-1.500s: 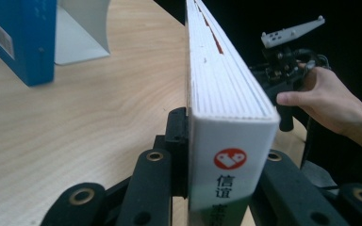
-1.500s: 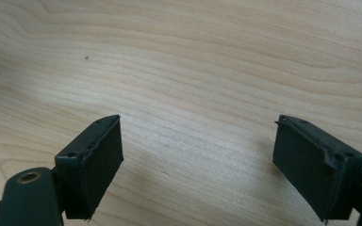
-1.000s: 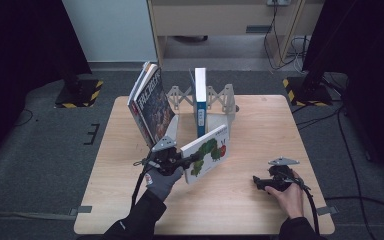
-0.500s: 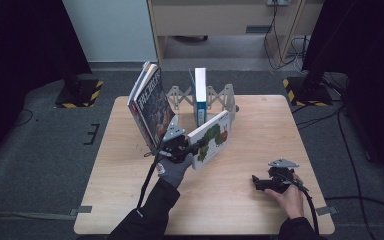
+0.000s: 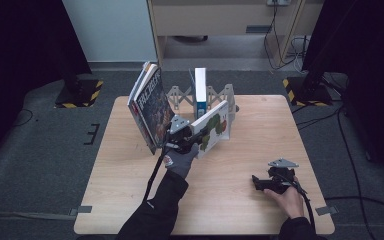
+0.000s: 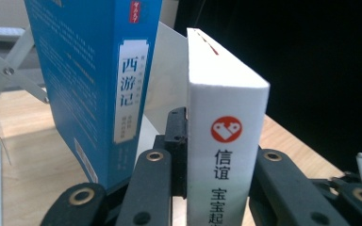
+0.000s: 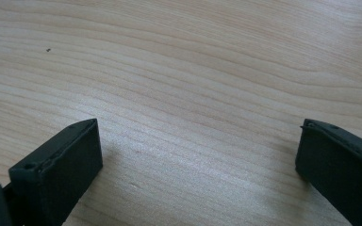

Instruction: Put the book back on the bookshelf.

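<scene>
High view: rack [image 5: 226, 96] holds blue book [image 5: 200, 87]; left gripper [image 5: 196, 138] clamps white book [image 5: 211, 127]; right gripper [image 5: 258, 182] gapes empty.

Grey glove [image 5: 180, 161], dark sleeves, black hand-held grippers.

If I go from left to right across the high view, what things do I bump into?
Leaning magazines → left gripper → white picture book in its jaws → right gripper, resting on the table.
</scene>
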A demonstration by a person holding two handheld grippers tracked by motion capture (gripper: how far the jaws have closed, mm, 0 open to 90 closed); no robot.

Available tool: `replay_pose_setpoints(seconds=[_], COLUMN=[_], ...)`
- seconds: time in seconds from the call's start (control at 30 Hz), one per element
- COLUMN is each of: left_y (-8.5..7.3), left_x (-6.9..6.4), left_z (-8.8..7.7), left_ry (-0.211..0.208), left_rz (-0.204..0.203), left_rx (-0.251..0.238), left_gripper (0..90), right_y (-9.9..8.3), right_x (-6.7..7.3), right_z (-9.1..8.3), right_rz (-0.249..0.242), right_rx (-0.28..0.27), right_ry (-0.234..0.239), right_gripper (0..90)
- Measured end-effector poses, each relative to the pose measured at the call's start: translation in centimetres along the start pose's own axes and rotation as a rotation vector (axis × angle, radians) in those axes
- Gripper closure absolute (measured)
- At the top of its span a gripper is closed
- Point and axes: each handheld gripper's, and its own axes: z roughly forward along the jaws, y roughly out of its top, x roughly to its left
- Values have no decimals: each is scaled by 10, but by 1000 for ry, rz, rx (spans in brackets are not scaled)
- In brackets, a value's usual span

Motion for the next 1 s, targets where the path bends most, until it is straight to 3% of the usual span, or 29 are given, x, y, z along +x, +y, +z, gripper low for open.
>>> replay_pose_setpoints(seconds=[0.43,0.57,1.0], left_y=[-1,2,-2], left_x=[1,-1,-10], left_z=[23,28,48], left_ry=[49,86,119], left_rz=[-30,-2,19], left_rx=[-13,-20,-31], left_gripper=[746,746,746], right_y=[0,0,0], right_x=[0,0,0], right_z=[0,0,0], right_rz=[-1,-3,-3], right_rx=[2,2,2], right_ry=[1,2,1], right_gripper=[15,14,14])
